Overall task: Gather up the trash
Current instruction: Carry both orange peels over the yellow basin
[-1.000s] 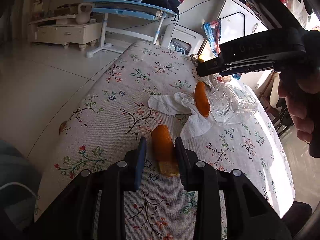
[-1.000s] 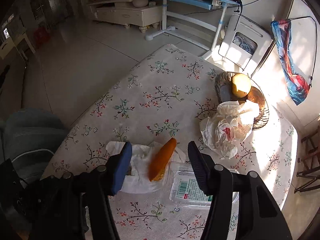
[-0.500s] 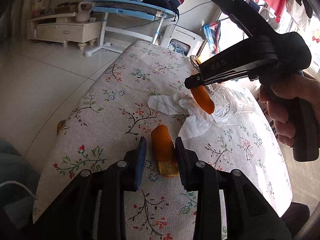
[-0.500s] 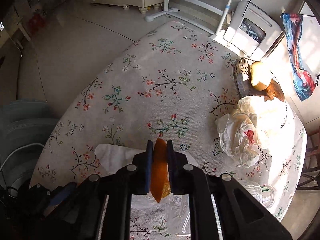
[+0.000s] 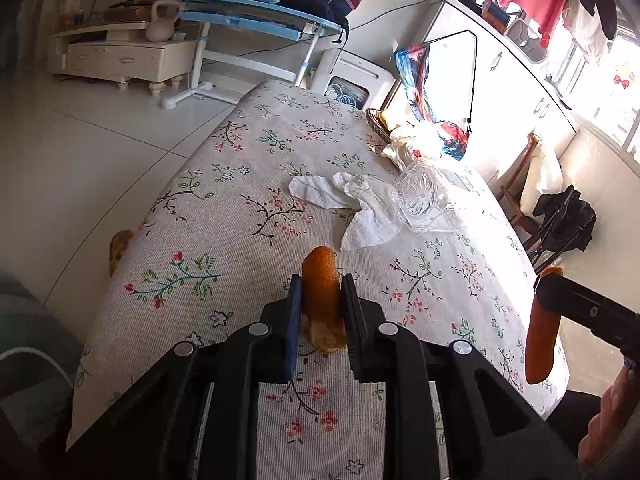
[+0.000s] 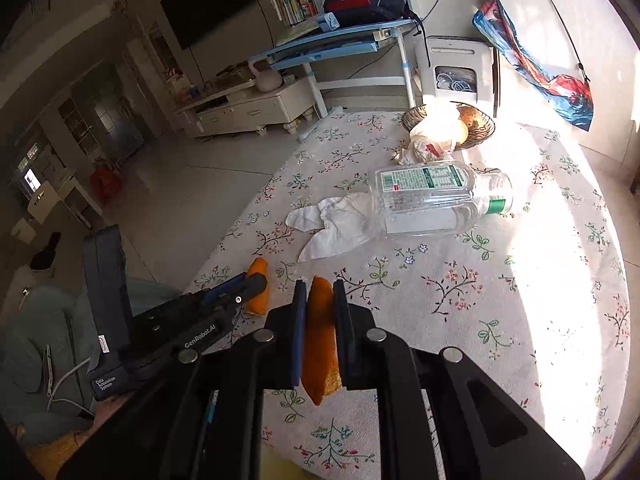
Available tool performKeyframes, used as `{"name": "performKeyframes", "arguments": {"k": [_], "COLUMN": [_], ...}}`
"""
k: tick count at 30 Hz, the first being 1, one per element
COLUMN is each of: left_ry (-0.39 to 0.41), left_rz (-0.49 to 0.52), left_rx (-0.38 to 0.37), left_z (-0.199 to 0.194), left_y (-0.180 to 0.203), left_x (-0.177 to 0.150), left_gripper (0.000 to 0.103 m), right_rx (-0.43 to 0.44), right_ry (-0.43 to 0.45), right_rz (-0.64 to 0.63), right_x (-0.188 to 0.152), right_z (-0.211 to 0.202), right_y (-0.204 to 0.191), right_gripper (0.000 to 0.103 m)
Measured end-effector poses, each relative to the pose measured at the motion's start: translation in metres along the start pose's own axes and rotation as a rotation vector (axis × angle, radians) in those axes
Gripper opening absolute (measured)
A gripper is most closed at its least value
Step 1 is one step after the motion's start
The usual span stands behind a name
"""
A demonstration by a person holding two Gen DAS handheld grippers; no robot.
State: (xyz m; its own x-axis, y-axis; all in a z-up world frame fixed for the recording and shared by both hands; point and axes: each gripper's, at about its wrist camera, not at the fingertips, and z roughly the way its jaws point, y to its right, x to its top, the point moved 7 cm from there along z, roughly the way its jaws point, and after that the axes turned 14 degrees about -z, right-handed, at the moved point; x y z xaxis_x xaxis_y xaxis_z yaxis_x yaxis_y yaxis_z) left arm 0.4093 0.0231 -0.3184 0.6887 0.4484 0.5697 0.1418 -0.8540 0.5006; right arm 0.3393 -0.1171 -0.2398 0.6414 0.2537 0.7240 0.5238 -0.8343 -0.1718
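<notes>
Both claws clamped orange peels; right claw lifted its peel (off the tissue).

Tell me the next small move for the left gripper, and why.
Probably lift the left gripper straight up: its jaws already pinch the stubby orange peel piece, whose lower end seems to rest on the floral tablecloth. The right gripper already holds its long orange peel strip aloft.

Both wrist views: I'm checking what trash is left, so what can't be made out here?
- Basket contents: right wrist view, washed out by sun glare and covered by a crumpled bag.
- Lower end of the right peel: hidden between the jaws.
- Object beyond the table edge: left wrist view, partly hidden, unidentifiable.
- No bin visible.
</notes>
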Motion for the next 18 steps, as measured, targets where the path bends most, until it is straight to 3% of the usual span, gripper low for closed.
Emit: {"name": "performKeyframes", "arguments": {"k": [9,18], "left_ry": [0.059,0.119], "left_rz": [0.052,0.155], "left_rx": [-0.035,-0.031], "left_z": [-0.078,-0.145], "left_y": [0.027,0.047], "left_x": [-0.041,-0.076], "left_gripper": [0.019,0.019], "right_rx": [0.030,0.067], "right_ry": [0.105,0.120], "right_rz": [0.088,0.099], "right_x": [-0.047,-0.074], "right_z": [-0.063,-0.087], "right_y": [-0.034,-0.056], "right_gripper": [0.014,0.014]}}
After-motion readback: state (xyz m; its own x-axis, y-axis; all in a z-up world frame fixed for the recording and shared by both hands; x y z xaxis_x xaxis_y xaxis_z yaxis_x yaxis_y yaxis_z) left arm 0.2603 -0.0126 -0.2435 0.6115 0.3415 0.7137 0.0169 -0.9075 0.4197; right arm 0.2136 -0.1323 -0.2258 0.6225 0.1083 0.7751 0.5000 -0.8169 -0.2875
